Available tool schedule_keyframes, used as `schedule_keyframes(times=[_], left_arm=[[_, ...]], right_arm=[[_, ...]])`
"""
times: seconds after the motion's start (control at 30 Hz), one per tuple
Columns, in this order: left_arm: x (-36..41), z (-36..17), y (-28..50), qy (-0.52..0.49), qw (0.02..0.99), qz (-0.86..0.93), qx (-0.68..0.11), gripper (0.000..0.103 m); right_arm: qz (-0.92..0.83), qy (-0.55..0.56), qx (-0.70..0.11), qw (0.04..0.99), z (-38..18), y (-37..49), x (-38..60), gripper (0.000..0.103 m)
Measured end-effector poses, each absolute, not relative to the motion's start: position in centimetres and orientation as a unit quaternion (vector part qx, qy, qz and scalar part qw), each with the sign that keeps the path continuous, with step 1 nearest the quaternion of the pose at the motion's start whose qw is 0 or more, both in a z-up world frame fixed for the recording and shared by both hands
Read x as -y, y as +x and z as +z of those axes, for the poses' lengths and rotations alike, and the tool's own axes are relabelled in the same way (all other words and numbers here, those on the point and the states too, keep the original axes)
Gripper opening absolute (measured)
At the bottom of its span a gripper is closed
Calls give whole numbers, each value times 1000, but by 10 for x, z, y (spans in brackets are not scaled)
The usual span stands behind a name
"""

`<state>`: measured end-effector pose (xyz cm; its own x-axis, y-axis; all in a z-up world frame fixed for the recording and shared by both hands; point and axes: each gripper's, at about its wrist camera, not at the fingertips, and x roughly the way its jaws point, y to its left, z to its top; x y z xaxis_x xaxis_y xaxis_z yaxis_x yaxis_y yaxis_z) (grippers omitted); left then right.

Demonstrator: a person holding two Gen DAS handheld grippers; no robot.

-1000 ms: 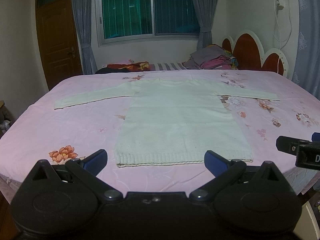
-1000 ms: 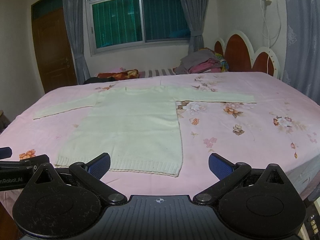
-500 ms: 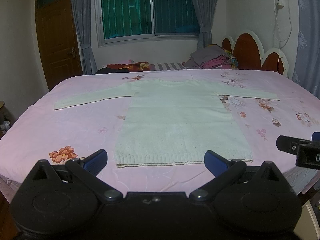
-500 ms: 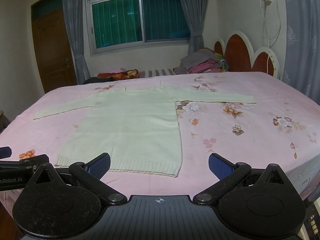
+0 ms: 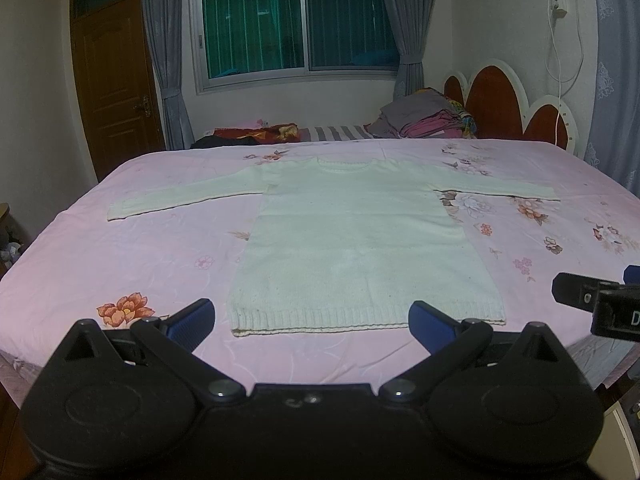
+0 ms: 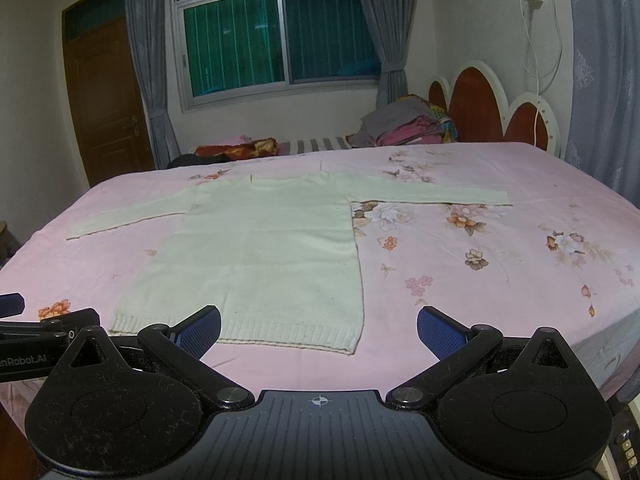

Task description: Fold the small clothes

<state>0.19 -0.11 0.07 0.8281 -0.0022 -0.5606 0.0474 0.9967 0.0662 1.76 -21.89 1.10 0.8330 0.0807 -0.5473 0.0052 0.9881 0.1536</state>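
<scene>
I am looking across a bed under a pink floral sheet (image 5: 120, 248), with a window (image 5: 292, 20), grey curtains and a brown door (image 5: 116, 80) lining the far wall. One cream sweater (image 5: 360, 248) is lying flat on the sheet, both sleeves stretched outward, its ribbed hem nearest me. One pile of folded clothes (image 5: 424, 120) is sitting by the red headboard (image 5: 492, 100). I am holding two grippers: the left gripper (image 5: 312, 320) and right gripper (image 6: 319, 330) are both hovering just short of the hem, jaws spread wide, gripping nothing.
</scene>
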Motion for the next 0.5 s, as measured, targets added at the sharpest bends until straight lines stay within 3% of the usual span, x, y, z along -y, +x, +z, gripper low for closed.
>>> schedule_keyframes(times=[0.5], left_arm=[[4,0,3,40,955,-11,-293,103]], right_arm=[[20,75,-288,954,11,18,219,103]])
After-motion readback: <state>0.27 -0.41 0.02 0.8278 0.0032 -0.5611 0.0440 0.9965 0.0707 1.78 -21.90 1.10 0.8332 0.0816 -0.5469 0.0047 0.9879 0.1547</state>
